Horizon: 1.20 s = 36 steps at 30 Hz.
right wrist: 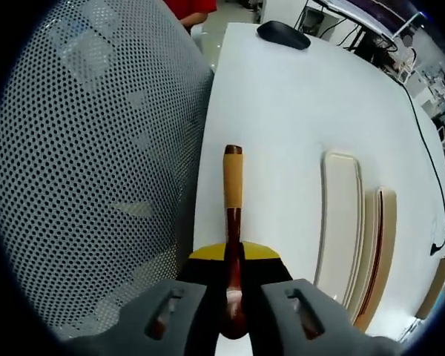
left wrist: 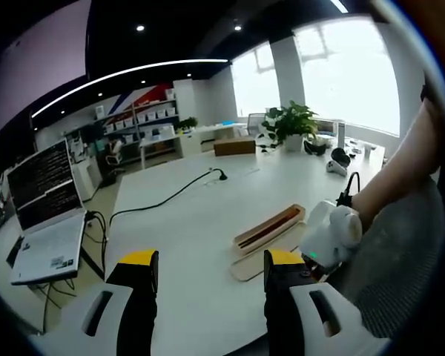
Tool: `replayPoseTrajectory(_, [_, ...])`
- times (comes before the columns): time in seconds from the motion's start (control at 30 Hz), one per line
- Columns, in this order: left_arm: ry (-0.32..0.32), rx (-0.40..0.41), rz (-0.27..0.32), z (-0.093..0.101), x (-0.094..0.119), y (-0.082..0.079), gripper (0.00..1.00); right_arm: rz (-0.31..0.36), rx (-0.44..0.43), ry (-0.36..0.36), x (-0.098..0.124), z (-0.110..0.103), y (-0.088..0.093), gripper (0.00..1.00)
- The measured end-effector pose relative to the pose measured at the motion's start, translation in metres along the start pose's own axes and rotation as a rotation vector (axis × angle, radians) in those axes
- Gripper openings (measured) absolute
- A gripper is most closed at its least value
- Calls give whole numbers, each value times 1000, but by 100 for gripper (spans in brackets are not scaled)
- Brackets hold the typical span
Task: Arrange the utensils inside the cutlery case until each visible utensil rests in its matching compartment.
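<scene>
Surface: white table [left wrist: 185, 222], long, glossy.
Near edge: open cutlery case [left wrist: 269, 228], base and lid [right wrist: 339, 222] side by side.
Left end: open laptop [left wrist: 46, 222].
Middle: black cable [left wrist: 163, 199] trailing across.
Far end: potted plant [left wrist: 292, 126], cardboard box [left wrist: 234, 146].
Right gripper view, far corner: black mouse [right wrist: 282, 34].

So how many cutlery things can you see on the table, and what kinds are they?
Wooden utensil, clamped in the right gripper: 1
Open cutlery case half with something dark lying inside: 1
Pale lid or tray lying beside it: 1
Total: 3
</scene>
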State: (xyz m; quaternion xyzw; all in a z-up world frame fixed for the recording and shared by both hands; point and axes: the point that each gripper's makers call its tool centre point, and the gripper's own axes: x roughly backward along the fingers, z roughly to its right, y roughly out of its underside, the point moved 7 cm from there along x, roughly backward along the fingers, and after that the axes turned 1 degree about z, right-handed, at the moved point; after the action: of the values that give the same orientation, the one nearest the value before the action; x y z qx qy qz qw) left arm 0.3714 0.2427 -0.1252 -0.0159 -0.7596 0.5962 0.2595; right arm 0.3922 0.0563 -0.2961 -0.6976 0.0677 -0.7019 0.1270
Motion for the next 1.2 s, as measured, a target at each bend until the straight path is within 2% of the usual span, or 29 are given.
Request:
replayPoseTrajectory(0.87, [-2, 0, -4, 0, -1, 0, 59, 9, -18, 1, -1, 1, 1, 1])
replayPoseTrajectory(1.2, [1, -2, -7, 0, 0, 1, 59, -13, 3, 23, 0, -3, -1, 1])
